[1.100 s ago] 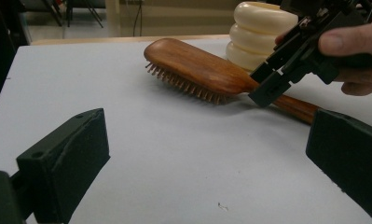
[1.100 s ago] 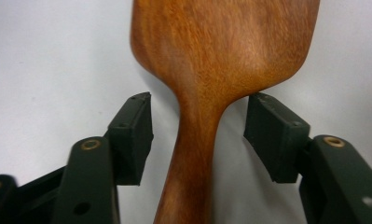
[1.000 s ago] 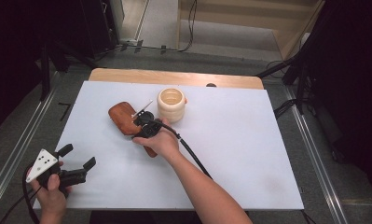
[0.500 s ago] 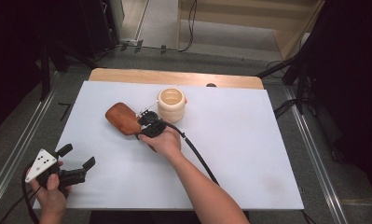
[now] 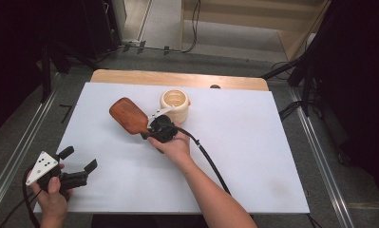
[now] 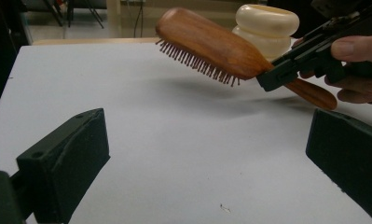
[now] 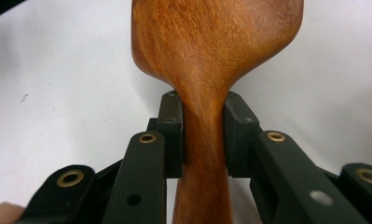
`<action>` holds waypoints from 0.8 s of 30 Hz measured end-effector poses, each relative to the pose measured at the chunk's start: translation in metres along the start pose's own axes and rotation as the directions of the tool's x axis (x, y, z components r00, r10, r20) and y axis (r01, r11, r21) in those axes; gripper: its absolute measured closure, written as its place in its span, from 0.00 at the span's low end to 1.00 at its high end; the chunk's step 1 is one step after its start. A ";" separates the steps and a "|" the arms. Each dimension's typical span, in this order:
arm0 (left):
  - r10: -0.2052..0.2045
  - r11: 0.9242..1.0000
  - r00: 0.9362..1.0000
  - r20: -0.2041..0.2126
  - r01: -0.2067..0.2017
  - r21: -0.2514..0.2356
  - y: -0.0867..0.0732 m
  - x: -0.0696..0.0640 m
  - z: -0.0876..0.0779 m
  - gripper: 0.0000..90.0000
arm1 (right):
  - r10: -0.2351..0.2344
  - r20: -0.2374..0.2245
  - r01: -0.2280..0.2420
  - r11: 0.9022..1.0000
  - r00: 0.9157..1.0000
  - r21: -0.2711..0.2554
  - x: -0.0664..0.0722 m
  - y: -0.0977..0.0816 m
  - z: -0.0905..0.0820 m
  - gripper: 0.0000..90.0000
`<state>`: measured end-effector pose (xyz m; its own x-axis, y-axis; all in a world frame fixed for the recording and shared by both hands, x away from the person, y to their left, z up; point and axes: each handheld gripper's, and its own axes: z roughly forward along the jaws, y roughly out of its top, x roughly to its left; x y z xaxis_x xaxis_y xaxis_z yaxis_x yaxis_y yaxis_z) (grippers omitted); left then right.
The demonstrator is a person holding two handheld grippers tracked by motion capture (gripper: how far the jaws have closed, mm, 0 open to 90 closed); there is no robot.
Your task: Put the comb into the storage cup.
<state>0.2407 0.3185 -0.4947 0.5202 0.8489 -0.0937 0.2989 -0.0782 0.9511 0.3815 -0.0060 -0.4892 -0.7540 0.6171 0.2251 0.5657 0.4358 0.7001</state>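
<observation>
Hairbrush point(image 5: 129, 115) is the thing in hand: a brown wooden brush, gripped at the thin neck where the wide head meets the handle. The right gripper point(image 5: 151, 128) has just been closing, and its two black pads now press on that neck from both sides, as the right gripper view shows point(image 7: 203, 140). In the left gripper view the brush point(image 6: 207, 44) hangs in the air above the white table point(image 6: 151, 154), tilted, with its bristles pointing down and a soft shadow under it. So it is off the table (not by much, it seems).

A cream pot point(image 5: 175, 103) stands just behind the brush, near the far side of the table. It is upright and open at the top. The brush head is beside the pot, not in it or on it.

The left gripper point(image 5: 80, 164) rests at the near left corner, well apart from the brush. Its jaws stand wide with nothing between them.

I think the grab is done and the lift has only begun. What is left is to carry the brush where it should go and set it down. That may be the pot, but I can't tell
</observation>
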 end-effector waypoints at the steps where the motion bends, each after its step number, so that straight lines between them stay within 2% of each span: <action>1: 0.001 1.000 1.000 -0.001 -0.001 0.000 0.000 0.000 0.000 0.00 | -0.007 -0.003 0.006 1.000 1.000 -0.023 0.001 -0.002 -0.004 0.79; 8: 0.005 1.000 1.000 -0.001 -0.005 0.002 0.000 0.000 0.001 0.00 | -0.036 -0.004 0.036 0.996 0.999 -0.088 0.004 -0.007 -0.017 0.79; 13: 0.007 1.000 1.000 -0.002 -0.007 0.002 0.000 0.000 0.001 0.00 | -0.057 0.002 0.056 0.992 0.998 -0.114 0.006 -0.012 -0.026 0.79; 24: 0.008 1.000 1.000 -0.001 -0.008 0.005 0.000 -0.001 0.001 0.00 | -0.071 0.012 0.072 0.983 0.997 -0.167 0.008 -0.020 -0.043 0.79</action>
<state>0.2408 0.3171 -0.4950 0.5220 0.8486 -0.0863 0.2991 -0.0873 0.9502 0.3495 -0.0378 -0.4719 -0.7880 0.5926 0.1671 0.4465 0.3631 0.8178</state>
